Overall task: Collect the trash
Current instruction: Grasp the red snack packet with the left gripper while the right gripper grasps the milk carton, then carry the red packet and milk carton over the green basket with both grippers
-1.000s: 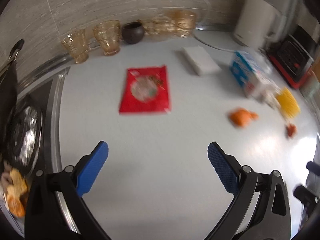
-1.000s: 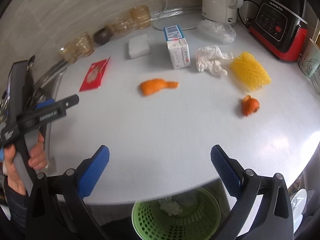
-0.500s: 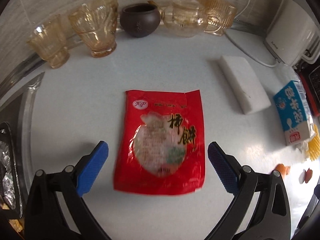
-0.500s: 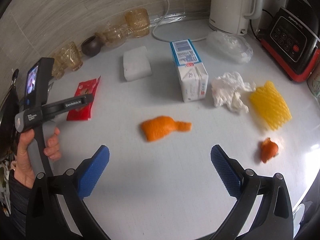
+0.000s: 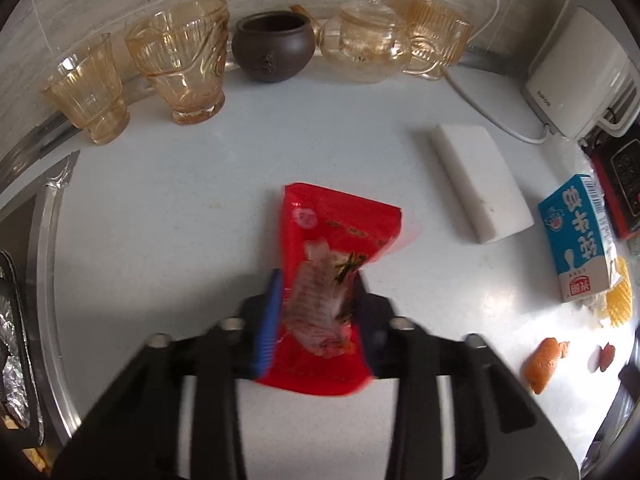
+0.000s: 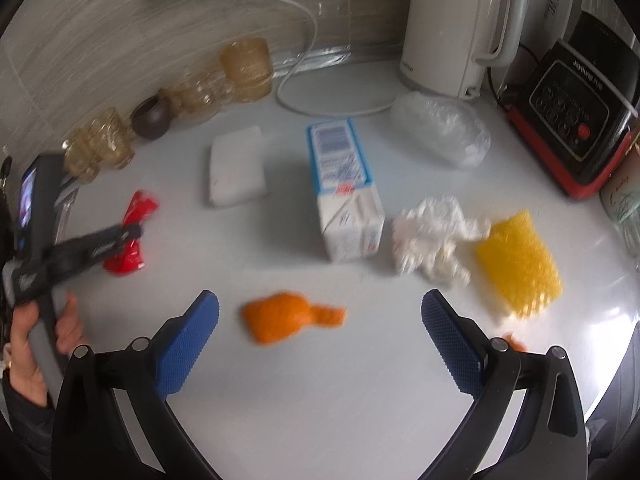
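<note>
My left gripper [image 5: 316,312] is shut on a red snack wrapper [image 5: 332,264], pinching its lower half so it crumples and lifts off the white counter; it also shows in the right wrist view [image 6: 130,236] held by the left gripper [image 6: 132,234]. My right gripper [image 6: 316,332] is open and empty, with an orange peel [image 6: 284,316] lying between its fingertips on the counter. Further trash lies beyond: a blue-white milk carton [image 6: 344,192], a crumpled white tissue [image 6: 432,240], yellow foam netting [image 6: 520,268] and a clear plastic bag [image 6: 444,128].
Amber glasses [image 5: 180,60] and a dark small pot [image 5: 274,50] line the back wall. A white sponge block [image 5: 480,184] lies mid-counter. A white kettle [image 6: 452,28] and red-black cooker [image 6: 576,120] stand back right. A stove edge [image 5: 44,280] is at left.
My left gripper closed on the red wrapper, which now is crumpled and raised. My right gripper moved forward over the counter so the orange peel lies between its fingers.
</note>
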